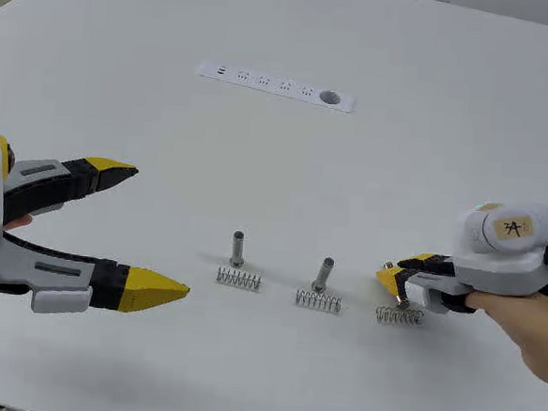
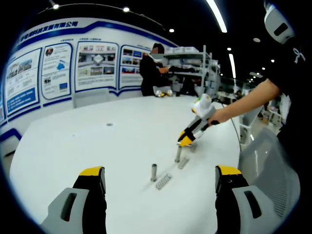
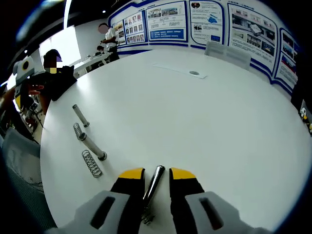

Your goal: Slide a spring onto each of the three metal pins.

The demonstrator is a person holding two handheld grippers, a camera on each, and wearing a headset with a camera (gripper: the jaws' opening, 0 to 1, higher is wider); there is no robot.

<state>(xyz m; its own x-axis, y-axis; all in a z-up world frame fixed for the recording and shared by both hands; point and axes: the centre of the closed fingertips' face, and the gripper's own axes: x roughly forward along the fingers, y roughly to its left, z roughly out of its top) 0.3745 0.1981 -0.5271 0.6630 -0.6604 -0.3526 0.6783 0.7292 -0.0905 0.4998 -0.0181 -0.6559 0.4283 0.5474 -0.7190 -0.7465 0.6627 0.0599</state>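
Three silvery coiled springs (image 1: 239, 278)

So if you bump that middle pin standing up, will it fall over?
Probably, yes. The middle pin is tall and thin on a small foot, so it likely tips easily. It's round, so it might then roll across the smooth table.
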